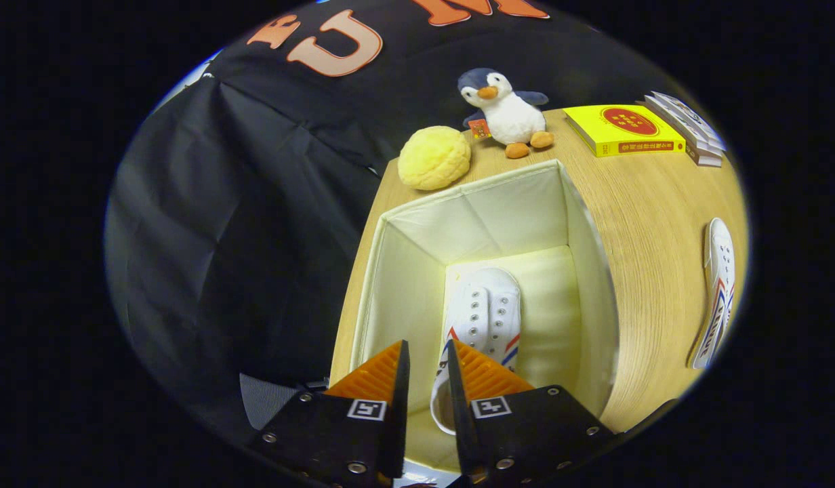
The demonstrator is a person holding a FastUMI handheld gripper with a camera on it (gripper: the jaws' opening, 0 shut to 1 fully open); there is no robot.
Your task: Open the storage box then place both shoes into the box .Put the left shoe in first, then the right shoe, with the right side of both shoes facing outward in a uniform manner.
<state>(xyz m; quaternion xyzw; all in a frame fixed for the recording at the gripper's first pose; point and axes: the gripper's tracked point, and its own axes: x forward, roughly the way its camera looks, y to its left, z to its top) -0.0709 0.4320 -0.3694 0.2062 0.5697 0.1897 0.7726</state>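
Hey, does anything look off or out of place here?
Nothing odd. One white shoe sits inside the open storage box by the gripper; the second shoe lies on the table, awaiting placement.

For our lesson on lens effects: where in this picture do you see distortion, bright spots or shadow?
Gripper view: the fisheye bends the table edges and the box walls into curves; light pools bright on the box floor around the shoe, which sits between the tongs; the second shoe is stretched and squeezed at the side; the cloth wall is dark, its folds barely showing.
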